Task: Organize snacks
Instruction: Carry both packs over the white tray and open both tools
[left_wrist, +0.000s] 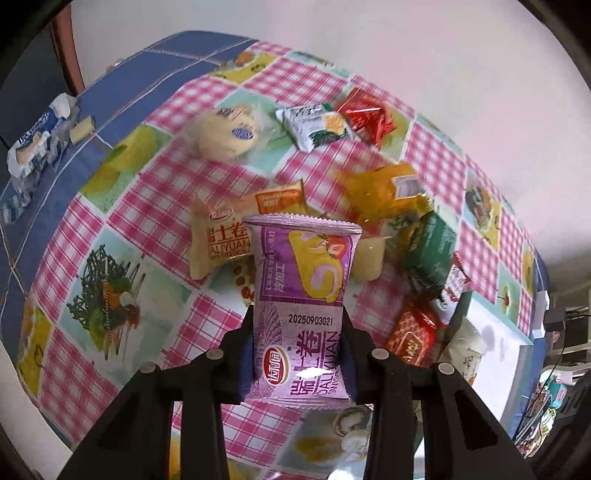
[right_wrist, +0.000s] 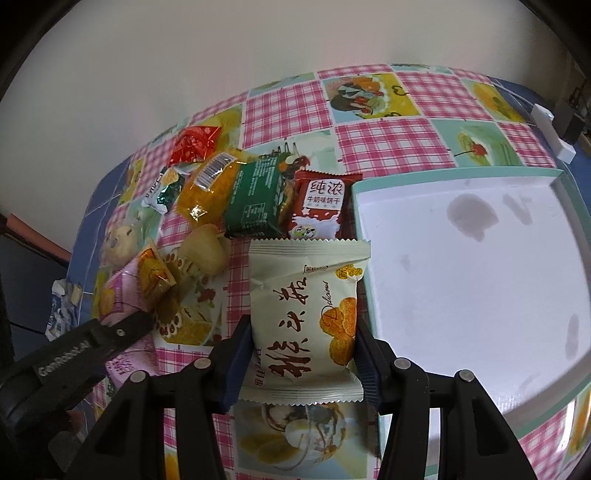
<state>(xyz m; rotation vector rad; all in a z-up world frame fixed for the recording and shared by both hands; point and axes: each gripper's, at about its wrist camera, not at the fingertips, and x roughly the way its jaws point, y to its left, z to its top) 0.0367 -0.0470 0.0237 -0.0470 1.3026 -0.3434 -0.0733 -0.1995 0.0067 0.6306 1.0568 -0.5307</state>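
left gripper (left_wrist: 299, 354) pinching purple snack pack (left_wrist: 303, 291) above pile | right gripper (right_wrist: 303, 354) clamped on cream snack pack (right_wrist: 306, 314), just beside white tray (right_wrist: 461, 277) left rim; tray floor bare

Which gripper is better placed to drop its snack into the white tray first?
Probably right: the right gripper holds the cream packet beside the white tray, while the left gripper grips the purple packet farther away.

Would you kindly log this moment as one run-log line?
left gripper: shut on purple snack pack | right gripper: shut on cream snack pack | white tray: holds no snacks | pile: on tablecloth
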